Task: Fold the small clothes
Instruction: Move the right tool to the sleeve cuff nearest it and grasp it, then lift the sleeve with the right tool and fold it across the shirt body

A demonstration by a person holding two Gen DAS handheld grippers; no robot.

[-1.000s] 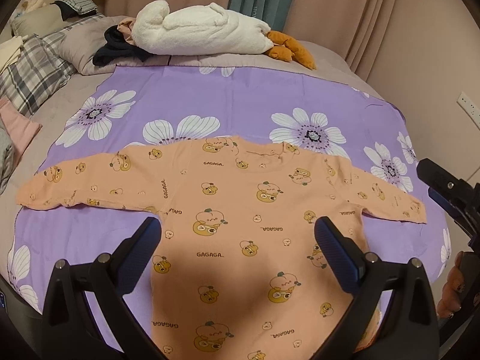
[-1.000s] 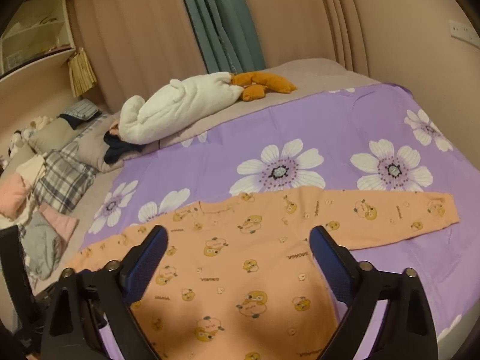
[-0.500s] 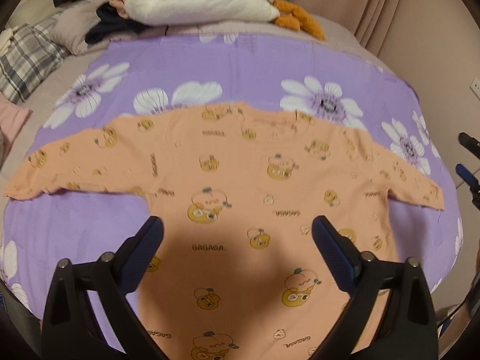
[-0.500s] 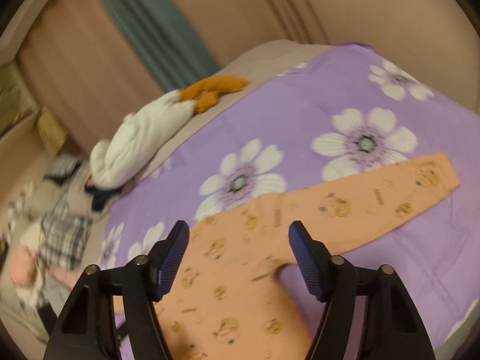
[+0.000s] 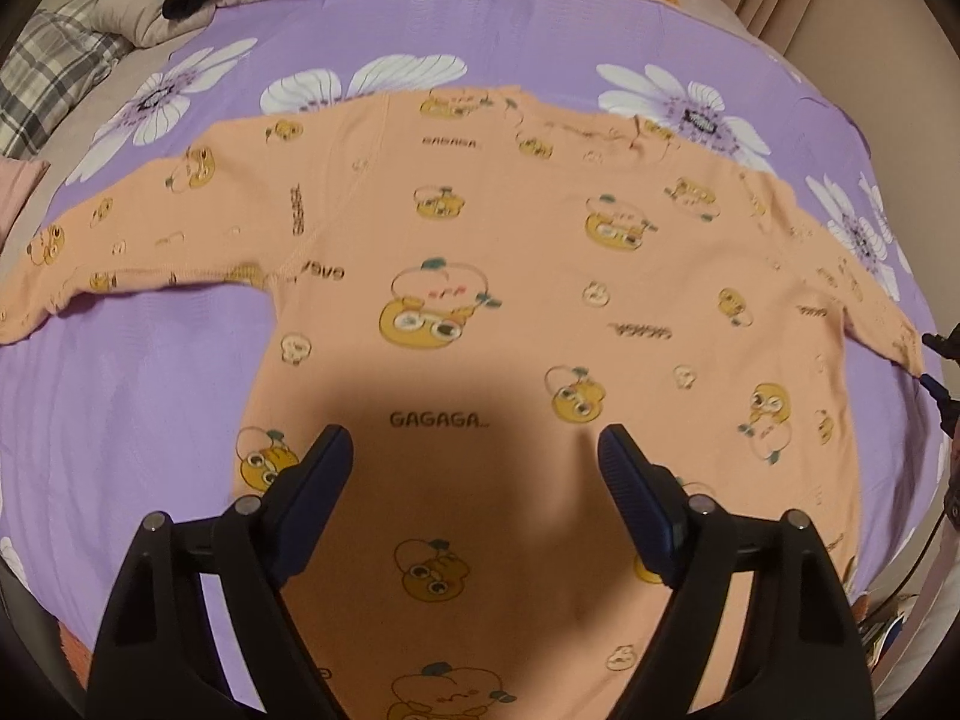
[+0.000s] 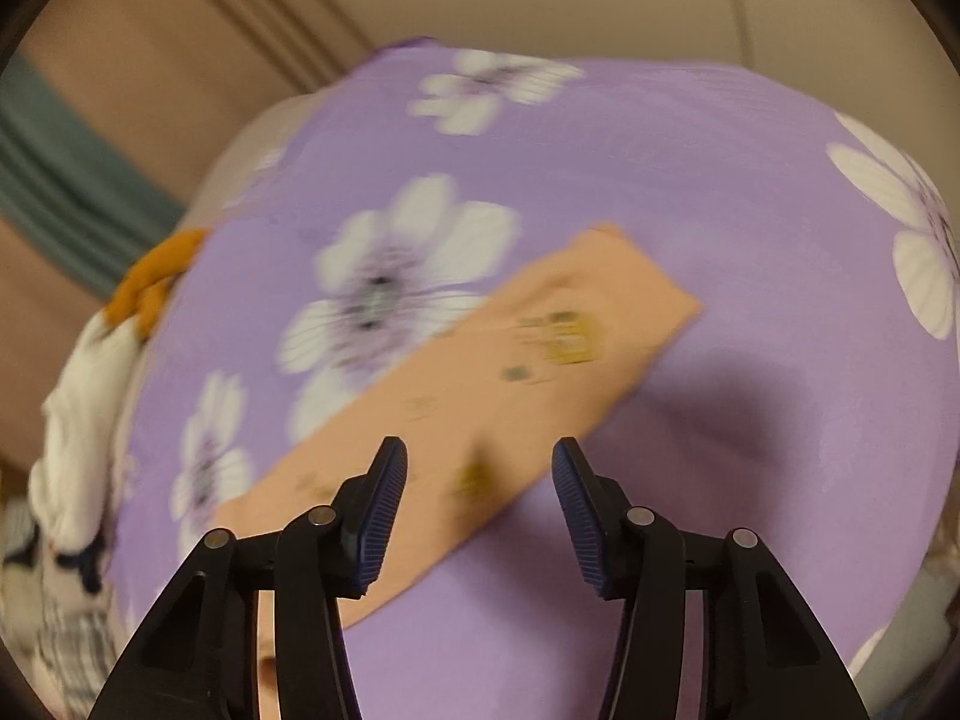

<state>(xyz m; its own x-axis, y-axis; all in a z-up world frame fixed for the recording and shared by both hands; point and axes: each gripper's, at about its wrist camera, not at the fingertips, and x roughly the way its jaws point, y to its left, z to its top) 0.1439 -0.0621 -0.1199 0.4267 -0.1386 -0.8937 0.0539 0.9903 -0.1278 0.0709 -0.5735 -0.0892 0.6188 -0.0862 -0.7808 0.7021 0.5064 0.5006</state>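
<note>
Purple floral bedsheet (image 5: 120, 396), beige curtains (image 6: 150, 60)

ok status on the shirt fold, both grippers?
Left gripper open, over shirt body. Right gripper open, over one sleeve. Shirt flat on purple sheet, unfolded. Nothing in the way.
</note>
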